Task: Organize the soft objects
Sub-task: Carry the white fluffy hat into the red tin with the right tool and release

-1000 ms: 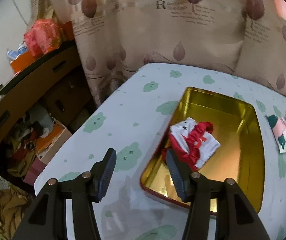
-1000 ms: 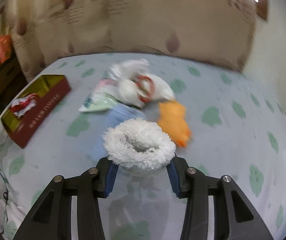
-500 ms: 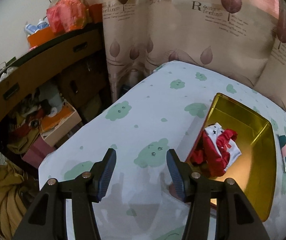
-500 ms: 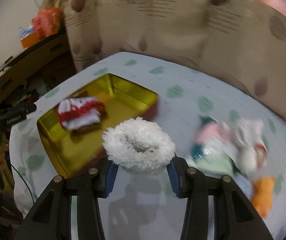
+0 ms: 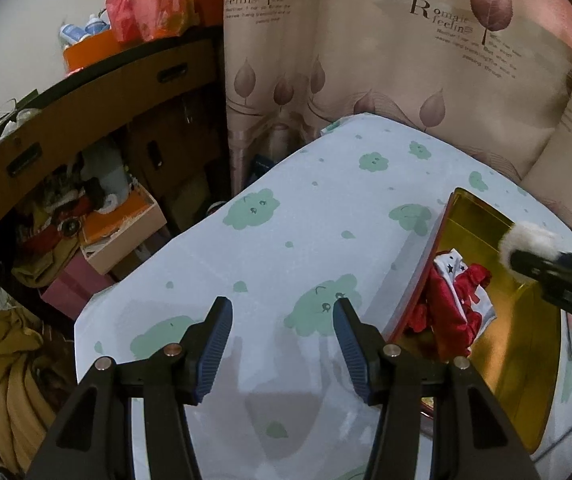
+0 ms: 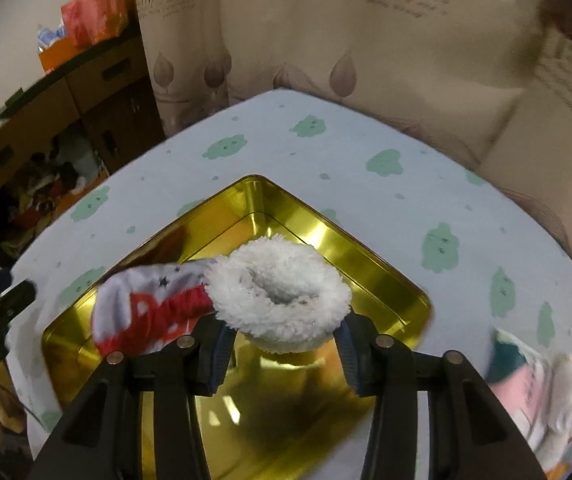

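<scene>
A leaf-print curtain (image 5: 426, 80) hangs behind the table; a red plastic bag (image 5: 146, 4) (crumpled) tops the brown cabinet (image 5: 86, 104).

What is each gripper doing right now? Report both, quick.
Left gripper: open, empty, over the tablecloth.
Right gripper: shut on the white fluffy sock, above the gold tin.

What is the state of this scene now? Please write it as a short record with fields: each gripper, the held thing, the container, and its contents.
left gripper: open, empty, over the pale blue tablecloth with green cloud prints
right gripper: shut on the fluffy white round soft item, above the tin
container: gold rectangular metal tin with red outer wall, on the tablecloth
contents: one red and white fabric piece with small stars
still outside: blurred pile of pink, white and teal soft items, right of the tin
</scene>
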`<action>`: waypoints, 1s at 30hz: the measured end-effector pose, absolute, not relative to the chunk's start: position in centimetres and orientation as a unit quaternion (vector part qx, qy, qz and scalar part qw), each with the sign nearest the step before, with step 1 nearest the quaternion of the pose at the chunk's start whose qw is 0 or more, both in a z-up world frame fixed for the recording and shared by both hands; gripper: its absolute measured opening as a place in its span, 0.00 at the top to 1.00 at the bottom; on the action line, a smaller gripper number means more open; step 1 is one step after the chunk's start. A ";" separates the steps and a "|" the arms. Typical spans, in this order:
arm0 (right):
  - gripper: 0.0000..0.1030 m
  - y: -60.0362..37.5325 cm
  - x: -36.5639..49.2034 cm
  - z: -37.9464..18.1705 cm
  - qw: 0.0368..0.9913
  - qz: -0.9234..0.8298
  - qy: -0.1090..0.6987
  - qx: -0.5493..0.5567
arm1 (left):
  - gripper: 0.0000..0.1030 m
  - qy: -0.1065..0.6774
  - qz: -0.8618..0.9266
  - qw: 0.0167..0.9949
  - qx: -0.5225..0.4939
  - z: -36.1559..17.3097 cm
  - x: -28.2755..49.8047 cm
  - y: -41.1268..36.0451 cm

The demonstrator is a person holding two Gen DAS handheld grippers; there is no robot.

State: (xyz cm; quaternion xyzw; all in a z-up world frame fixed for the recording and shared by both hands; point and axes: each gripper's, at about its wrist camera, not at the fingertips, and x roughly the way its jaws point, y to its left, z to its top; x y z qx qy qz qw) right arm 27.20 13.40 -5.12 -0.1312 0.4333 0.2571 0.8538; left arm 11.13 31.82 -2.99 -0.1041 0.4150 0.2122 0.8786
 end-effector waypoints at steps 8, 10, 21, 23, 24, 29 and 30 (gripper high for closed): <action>0.57 16.8 29.6 -6.7 0.839 0.259 0.447 -0.169 | 0.48 0.417 0.209 0.878 -0.108 -3.1 11.3 31.9; 0.55 17.3 30.1 -6.8 0.837 0.261 0.449 -0.174 | 0.48 0.417 0.209 0.878 -0.108 -3.0 11.3 31.9; 0.38 15.8 28.8 -5.6 0.845 0.269 0.440 -0.142 | 0.48 0.414 0.208 0.880 -0.104 -3.1 11.6 31.8; 0.38 14.3 27.4 -4.8 0.851 0.272 0.429 -0.128 | 0.48 0.413 0.206 0.882 -0.100 -3.2 11.6 31.5; 0.38 13.6 26.8 -4.4 0.854 0.276 0.425 -0.119 | 0.48 0.414 0.205 0.882 -0.097 -3.2 11.6 31.4; 0.37 9.6 23.7 -3.1 0.872 0.264 0.401 -0.096 | 0.48 0.413 0.205 0.883 -0.085 -3.1 11.6 30.8; 0.37 8.9 23.2 -3.0 0.874 0.262 0.398 -0.093 | 0.48 0.412 0.206 0.884 -0.082 -3.1 11.6 30.6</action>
